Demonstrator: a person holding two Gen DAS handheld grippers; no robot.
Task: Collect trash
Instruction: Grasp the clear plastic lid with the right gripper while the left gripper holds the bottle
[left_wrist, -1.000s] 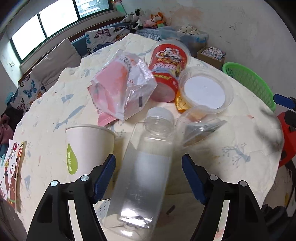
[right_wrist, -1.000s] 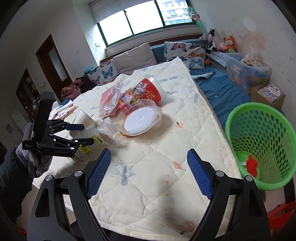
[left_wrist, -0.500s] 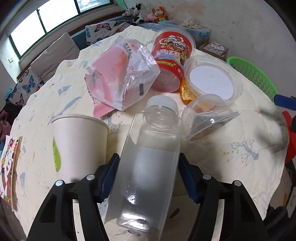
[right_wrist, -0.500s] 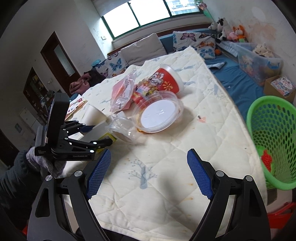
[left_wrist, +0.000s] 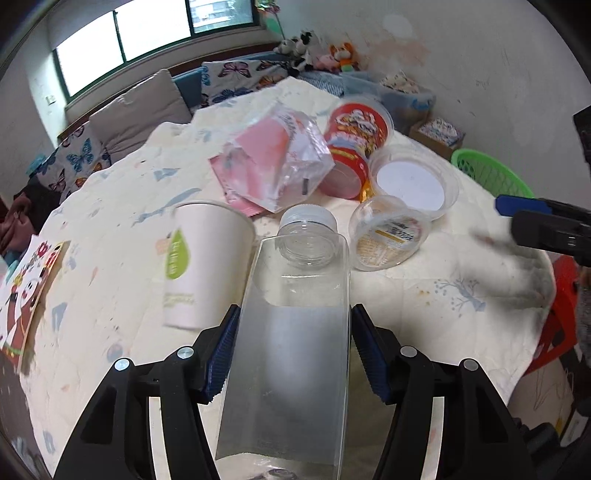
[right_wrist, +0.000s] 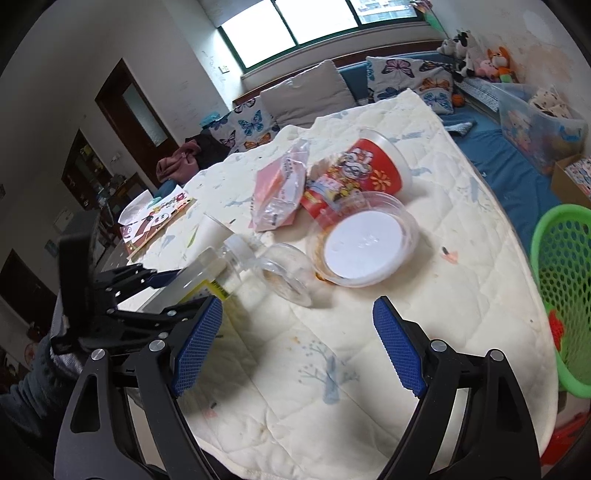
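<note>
I have the left hand-held gripper (left_wrist: 293, 349) around the clear plastic bottle (left_wrist: 295, 332), its blue pads against the two flat sides about halfway along the body, and the jaws are closing on it. I took it by the middle because the flat walls give the pads something square to press on, while the white cap end, pointing away from me, is too narrow and round. In the right wrist view the bottle looks raised off the surface (right_wrist: 369, 350), though I cannot be sure its base is clear.

The right hand-held gripper (right_wrist: 299, 347) is empty with its jaws wide apart, hovering over a bare patch of quilted cloth. I judge it is kept spread so it can drop straight over the next piece.

Just beyond the left gripper, to the left of the bottle, the paper cup (left_wrist: 201, 258) stands upright; to the right the small clear tub (left_wrist: 388, 236) lies on its side. Farther off are the pink wrapper bag (left_wrist: 273, 162), the red noodle cup (left_wrist: 354, 147) tipped over and the round lid (left_wrist: 412, 181).

The green basket (right_wrist: 561, 280) sits off the surface's edge, to the right of the right gripper, and I take it as the place for the bottle.
</note>
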